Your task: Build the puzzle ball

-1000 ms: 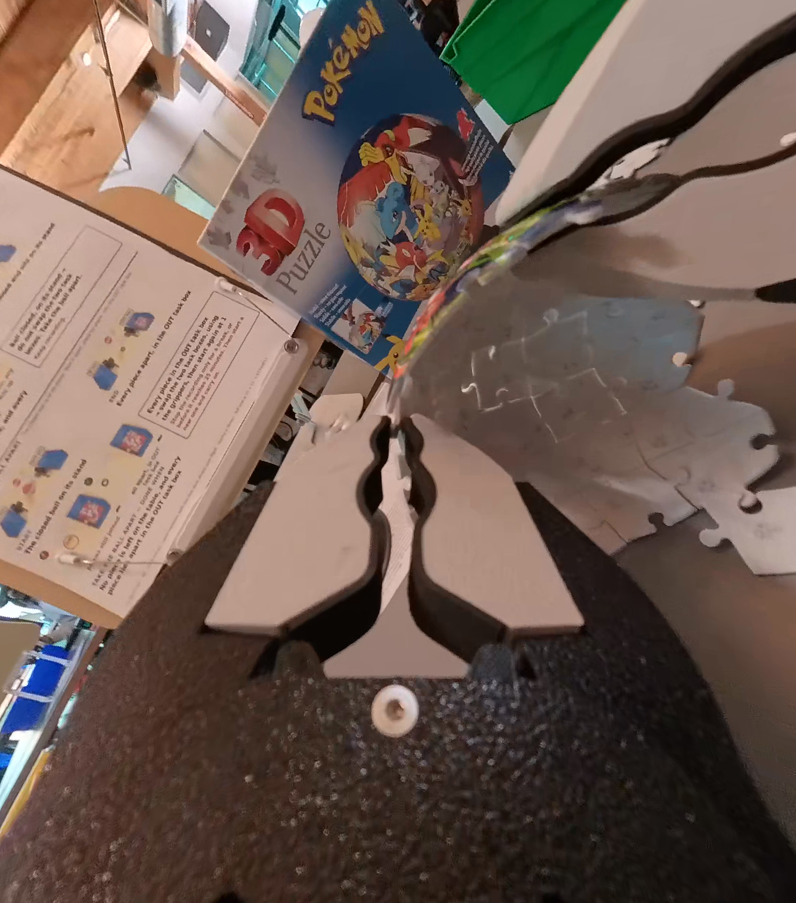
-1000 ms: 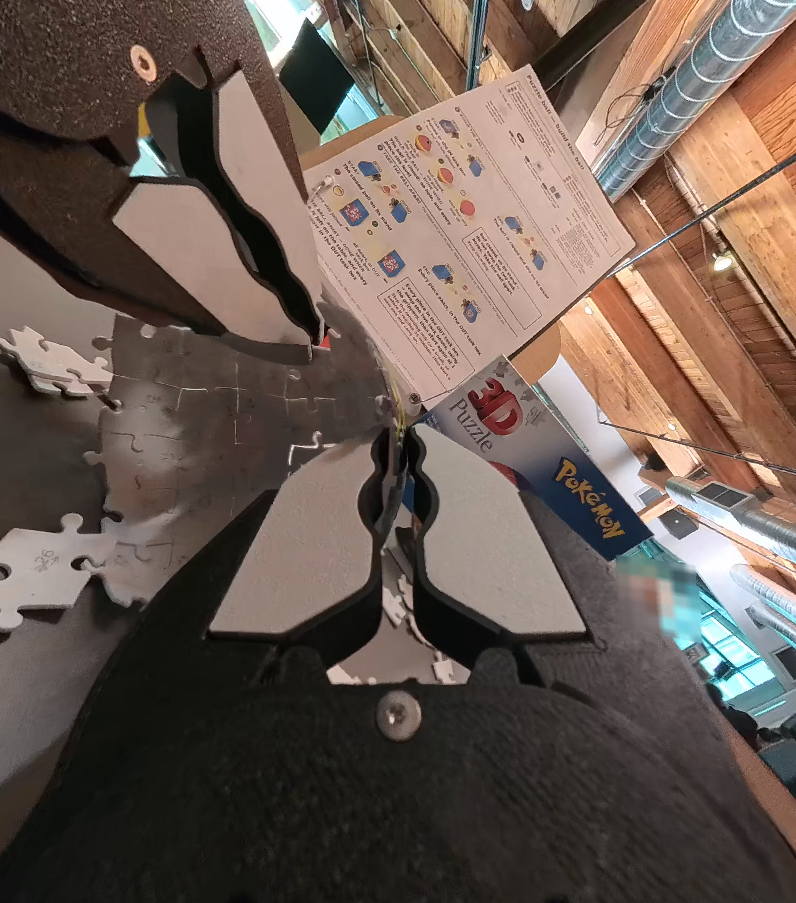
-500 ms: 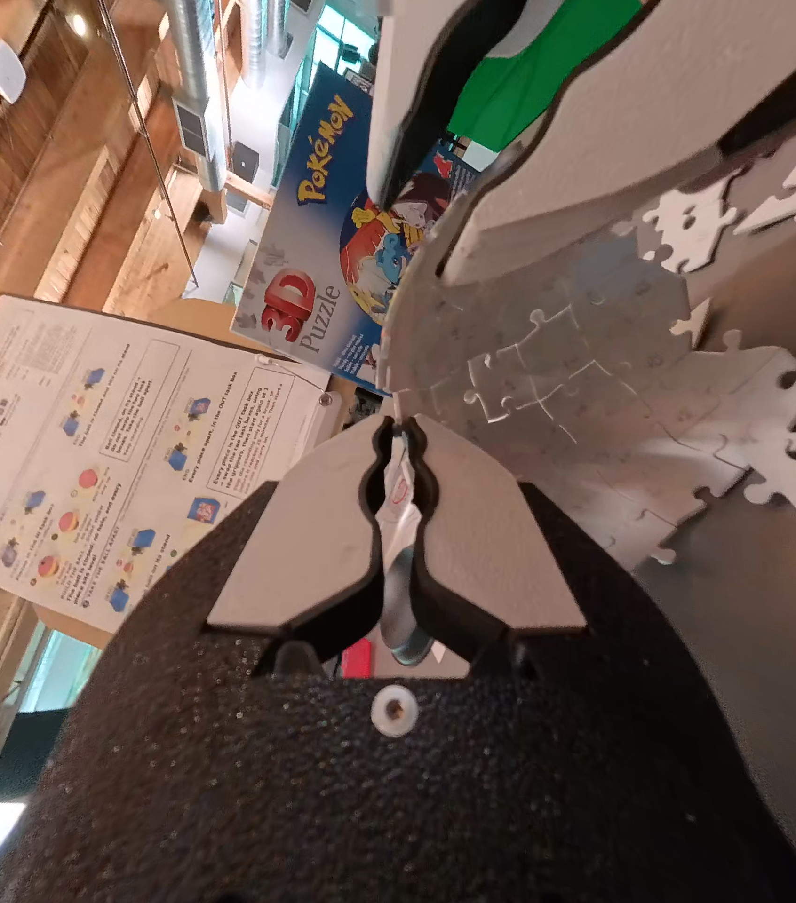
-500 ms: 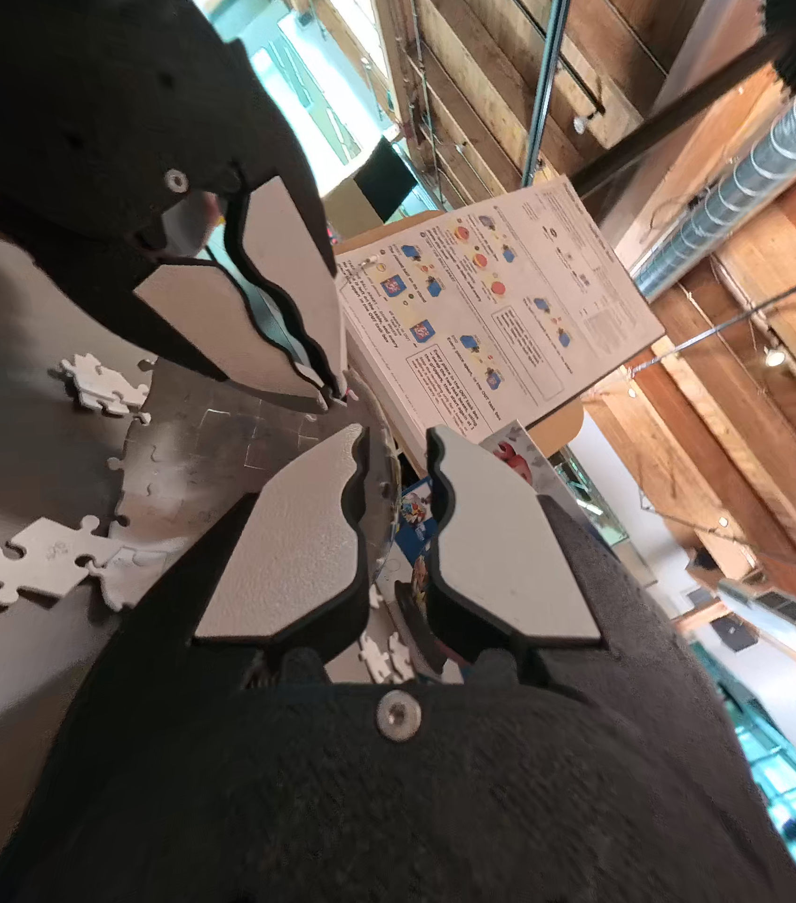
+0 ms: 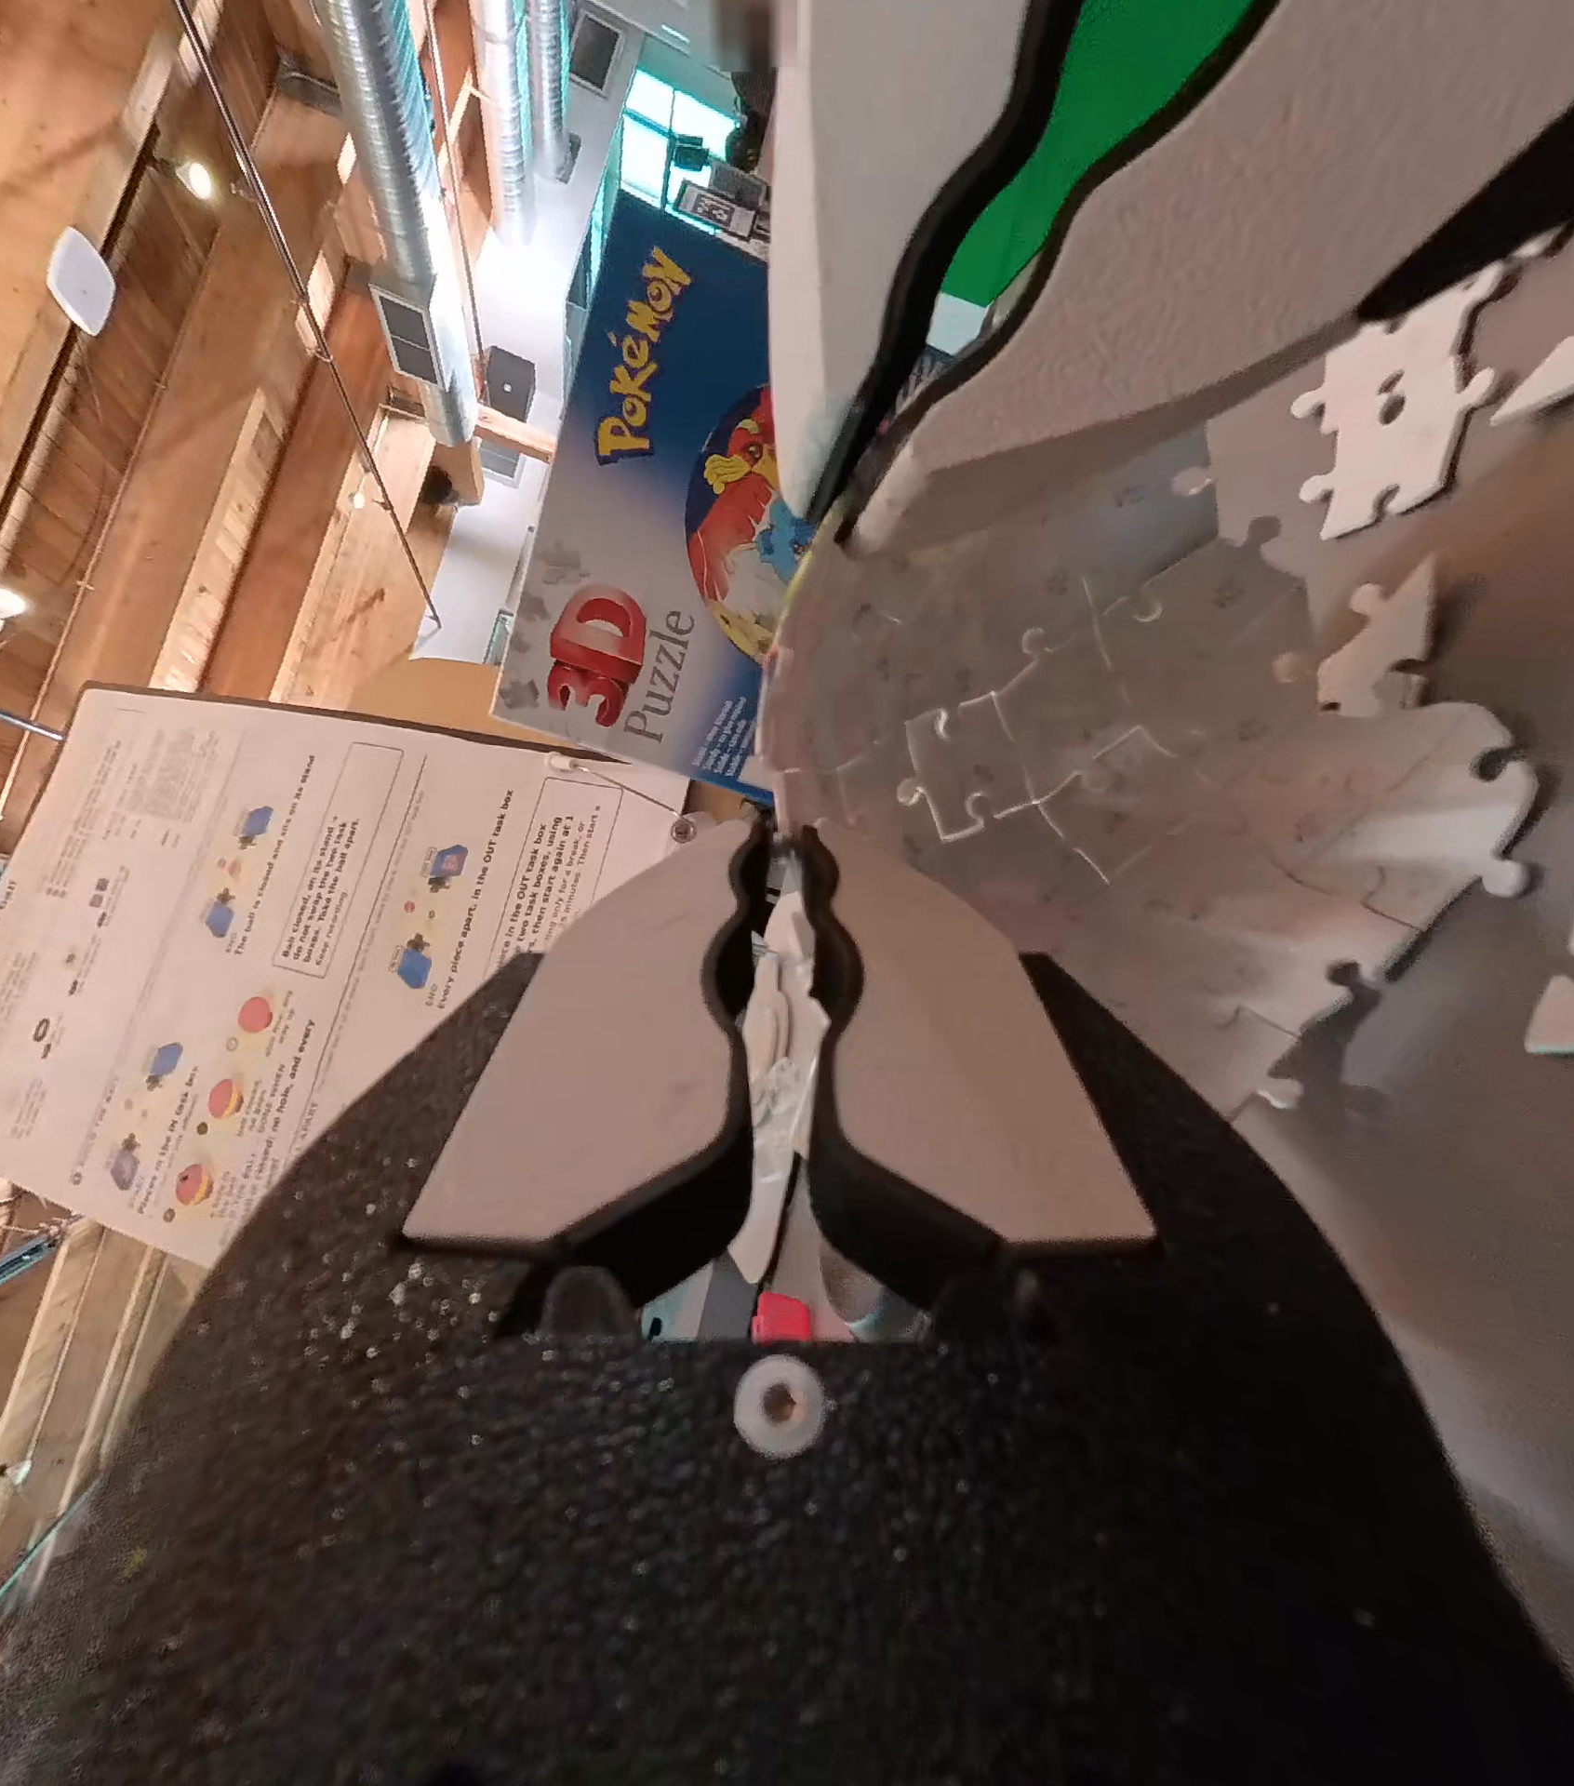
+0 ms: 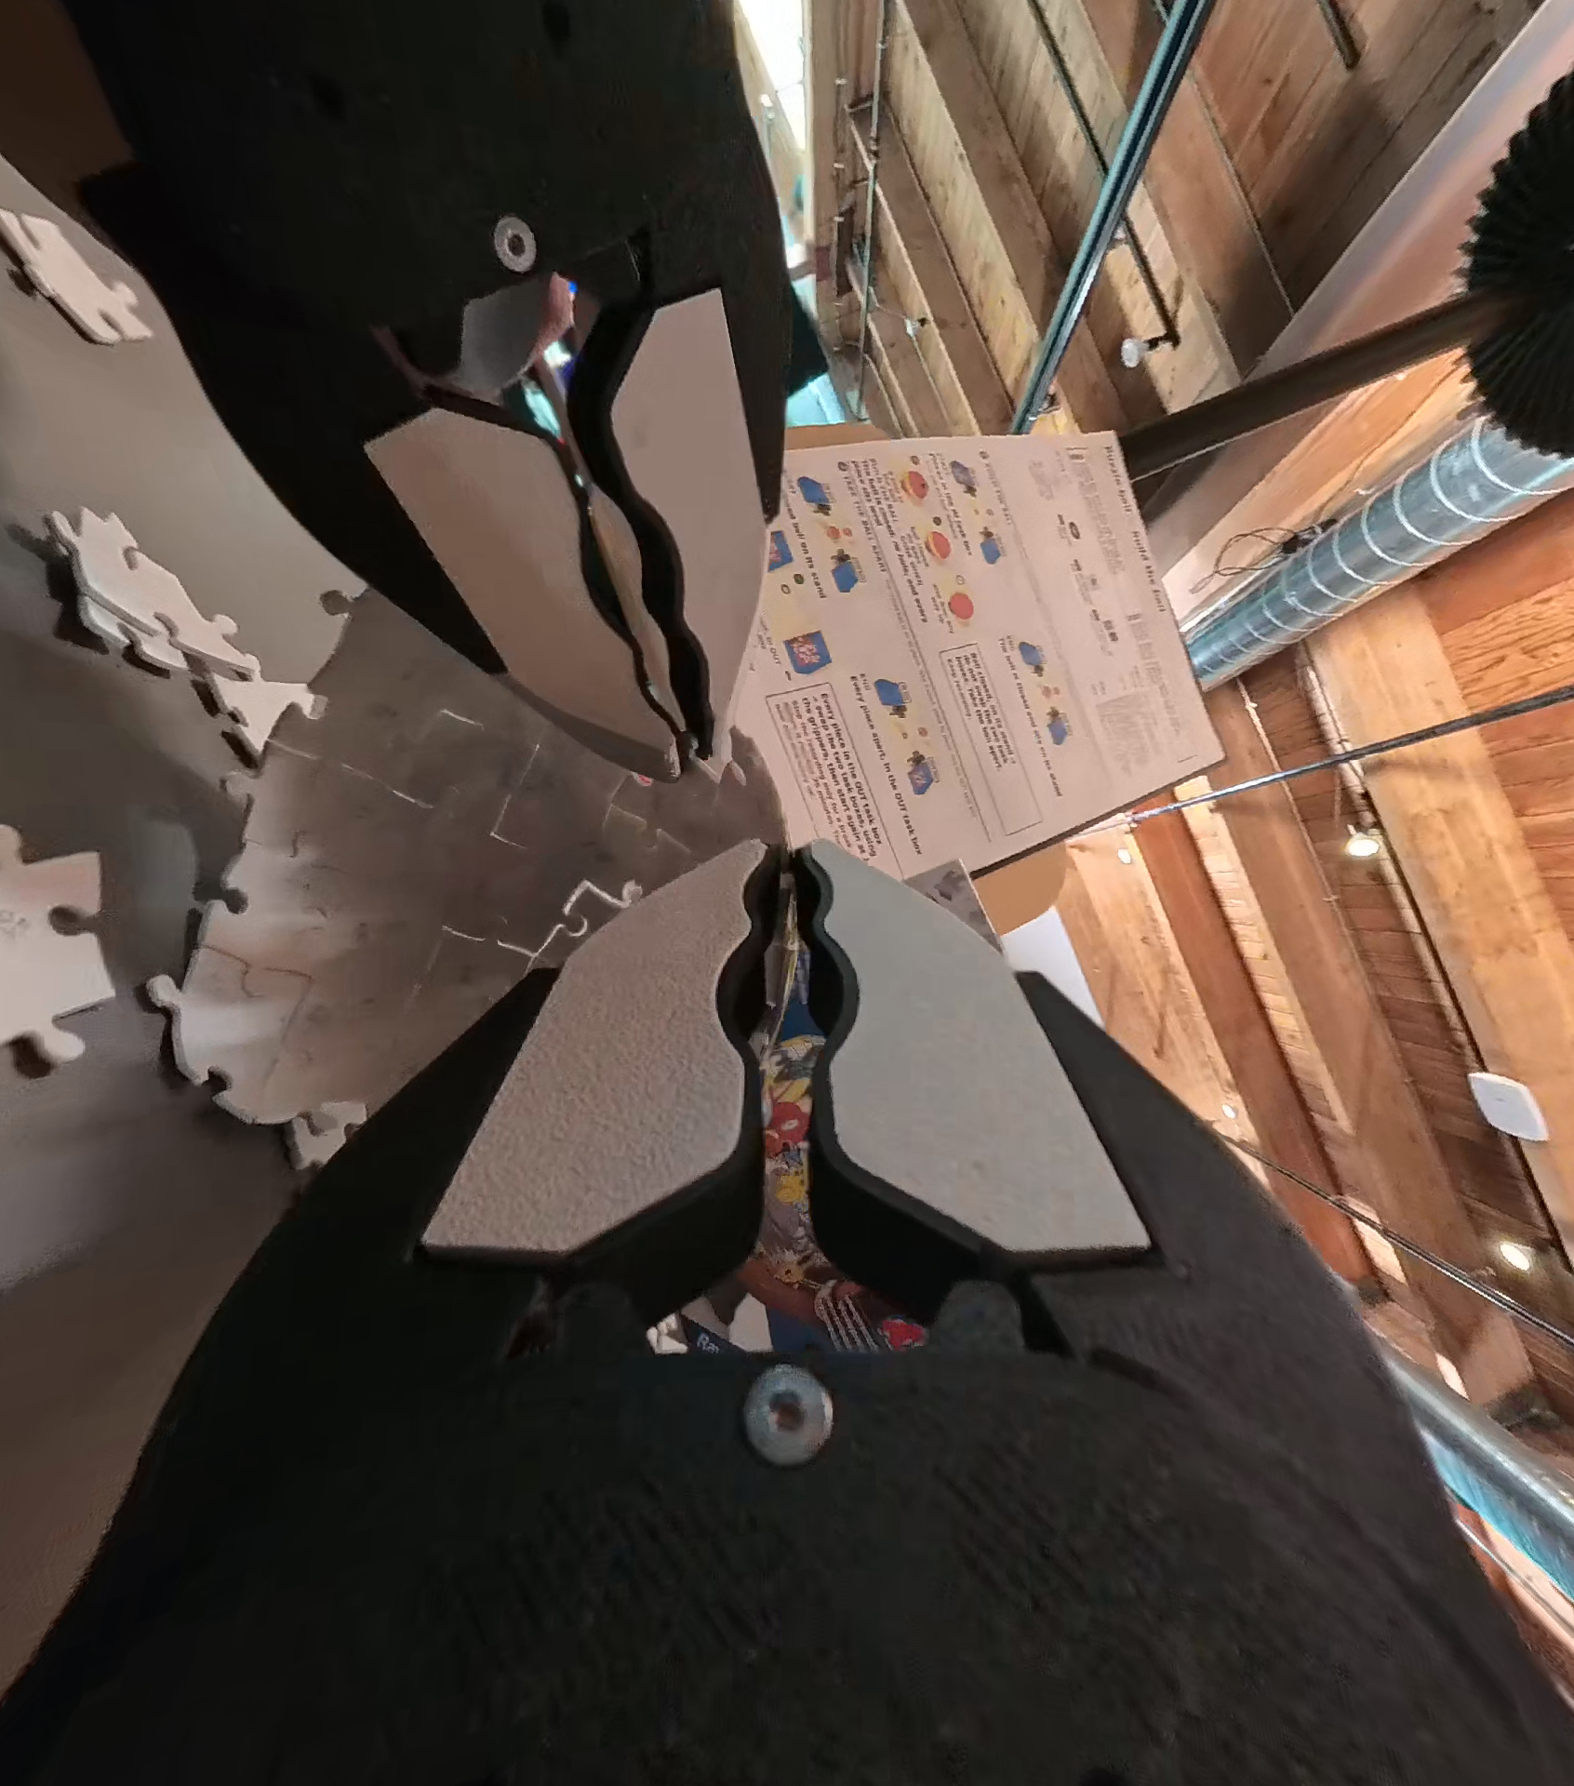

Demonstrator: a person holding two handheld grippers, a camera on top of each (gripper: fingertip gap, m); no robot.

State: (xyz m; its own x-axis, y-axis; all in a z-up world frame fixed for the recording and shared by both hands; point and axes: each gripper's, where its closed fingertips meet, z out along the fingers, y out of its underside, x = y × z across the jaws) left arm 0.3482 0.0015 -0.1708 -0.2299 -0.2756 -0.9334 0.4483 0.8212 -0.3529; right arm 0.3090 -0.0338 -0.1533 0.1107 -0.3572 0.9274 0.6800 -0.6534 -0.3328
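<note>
Right tongs went from spread to clamped on the rim of the curved puzzle shell | left tongs pinch the same rim, shell lifted off the worktop at frame centre | tip: keep both grips steady, don't flex the seams | left view shows the puzzle box, right view the printed side between its tongs

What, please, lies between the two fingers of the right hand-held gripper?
In the right wrist view, the right hand-held gripper is shut on the rim of the assembled puzzle shell, whose colourful printed side shows in the gap.
</note>
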